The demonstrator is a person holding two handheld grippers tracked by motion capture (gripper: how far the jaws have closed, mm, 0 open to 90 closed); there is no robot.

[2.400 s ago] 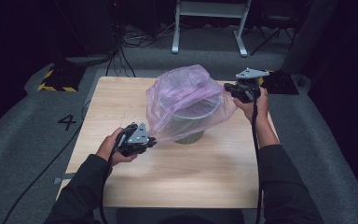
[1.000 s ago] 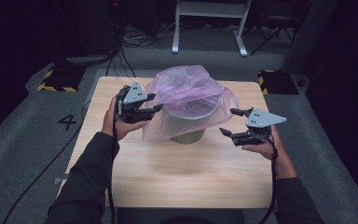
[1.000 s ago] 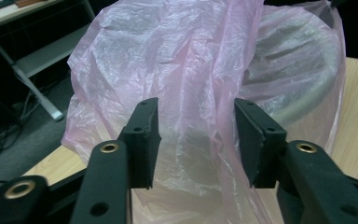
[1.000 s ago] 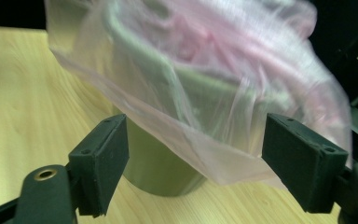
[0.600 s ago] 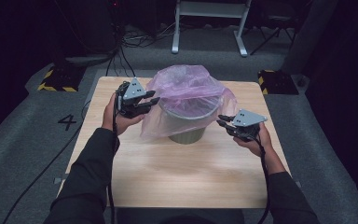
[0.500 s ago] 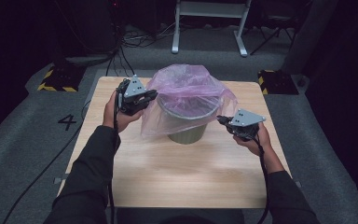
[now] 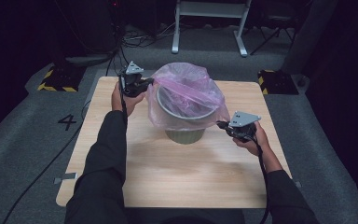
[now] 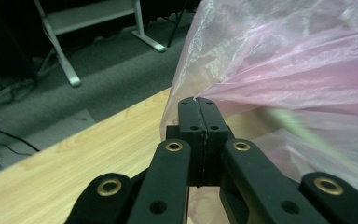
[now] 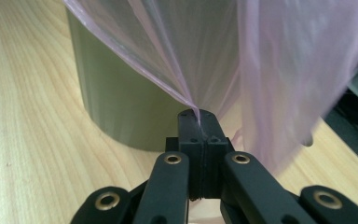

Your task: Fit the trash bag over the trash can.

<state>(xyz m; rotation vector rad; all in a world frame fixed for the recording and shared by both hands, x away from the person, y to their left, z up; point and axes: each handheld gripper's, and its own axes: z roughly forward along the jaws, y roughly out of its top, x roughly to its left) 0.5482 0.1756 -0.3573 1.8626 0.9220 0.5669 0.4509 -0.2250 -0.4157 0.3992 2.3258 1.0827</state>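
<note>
A thin pink plastic bag [image 7: 186,93] is draped over a grey-green round bin [image 7: 184,134] in the middle of the wooden table [image 7: 168,177]. At the bin's far left my left gripper [image 7: 150,82] is shut on the bag's edge, and the film [image 8: 284,79] stretches taut from its tips [image 8: 197,100]. My right gripper [image 7: 219,124] is at the bin's right, low near the table, shut on the bag's other edge. The bag [image 9: 186,56] rises from its tips [image 9: 196,113], with the bin wall [image 9: 107,102] right behind.
A white metal frame [image 7: 209,23] stands on the grey floor beyond the table. A yellow-black striped block [image 7: 56,79] lies off the far left corner, another [image 7: 275,80] off the far right. Cables trail from both grippers.
The right gripper came in from the right and shut on the bag's right edge. The left gripper has stayed at the far left holding its edge. The bag now sits lower around the bin.
</note>
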